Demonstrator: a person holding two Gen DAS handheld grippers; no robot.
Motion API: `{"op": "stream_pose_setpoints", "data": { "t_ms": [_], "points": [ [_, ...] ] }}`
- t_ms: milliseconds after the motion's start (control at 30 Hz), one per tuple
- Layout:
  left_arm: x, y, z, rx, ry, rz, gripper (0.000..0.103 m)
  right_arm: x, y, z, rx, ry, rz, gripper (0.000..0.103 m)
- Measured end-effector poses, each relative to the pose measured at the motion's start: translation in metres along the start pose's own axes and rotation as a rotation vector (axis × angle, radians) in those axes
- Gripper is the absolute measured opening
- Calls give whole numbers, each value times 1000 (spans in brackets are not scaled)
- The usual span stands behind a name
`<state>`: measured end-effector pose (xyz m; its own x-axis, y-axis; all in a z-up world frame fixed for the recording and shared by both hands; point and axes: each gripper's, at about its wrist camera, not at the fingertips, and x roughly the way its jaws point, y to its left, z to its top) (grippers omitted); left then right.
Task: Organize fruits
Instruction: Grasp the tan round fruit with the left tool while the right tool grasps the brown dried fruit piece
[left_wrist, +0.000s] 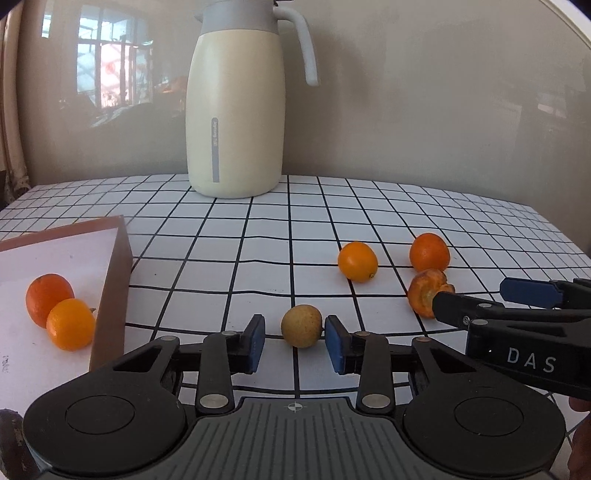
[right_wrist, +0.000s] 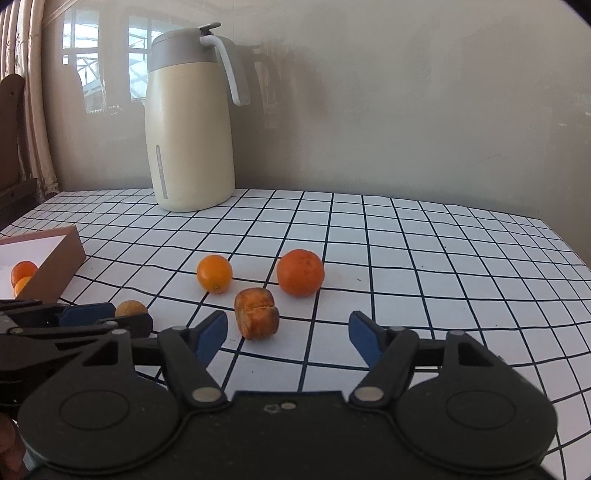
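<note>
A small round brown fruit (left_wrist: 301, 331) lies on the checked cloth between the pads of my left gripper (left_wrist: 295, 335). The right pad is at its skin and a gap shows at the left pad, so the gripper is open. My right gripper (right_wrist: 288, 334) is open too, with a shrivelled brown-orange fruit (right_wrist: 256, 314) just ahead of its left pad. The left wrist view shows the right gripper (left_wrist: 474, 293) beside that fruit (left_wrist: 424, 291). A yellow-orange fruit (right_wrist: 214, 274) and a deeper orange mandarin (right_wrist: 300, 272) sit loose behind.
A brown box (left_wrist: 110, 280) with a white floor stands at the left and holds two orange fruits (left_wrist: 48, 297). A cream jug (left_wrist: 236, 110) with a grey lid stands at the back by the wall. The table's edge curves off at the right.
</note>
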<state>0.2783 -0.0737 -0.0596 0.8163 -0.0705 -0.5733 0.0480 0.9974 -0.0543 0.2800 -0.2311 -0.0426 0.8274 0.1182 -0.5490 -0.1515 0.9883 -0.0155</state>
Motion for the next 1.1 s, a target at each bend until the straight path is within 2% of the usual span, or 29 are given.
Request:
{"op": "stream_pose_setpoints", "data": {
  "t_ms": [267,400,467,500,533,567,733,1100],
  "points": [
    [7,-1,3,23,12,-1,36,21,6,3,3,42,15,49],
    [5,-3,2,32,12,3,36,28,8,4,-3,56,12,46],
    [5,-2,2,26,11,7,32,31,8,5,-1,68,8,44],
    [5,-1,2,24,11,8,25,31,8,5,-1,65,8,42],
    [5,-1,2,23,10,7,25,32,9,5,-7,67,10,32],
    [5,-1,2,24,11,4,25,32,10,5,-14,68,7,14],
    [3,-1,2,19,2,-4,24,29,10,7,-17,78,15,14],
    [-13,-8,0,39,-19,-13,24,3,5,6,-1,40,5,14]
  ]
}}
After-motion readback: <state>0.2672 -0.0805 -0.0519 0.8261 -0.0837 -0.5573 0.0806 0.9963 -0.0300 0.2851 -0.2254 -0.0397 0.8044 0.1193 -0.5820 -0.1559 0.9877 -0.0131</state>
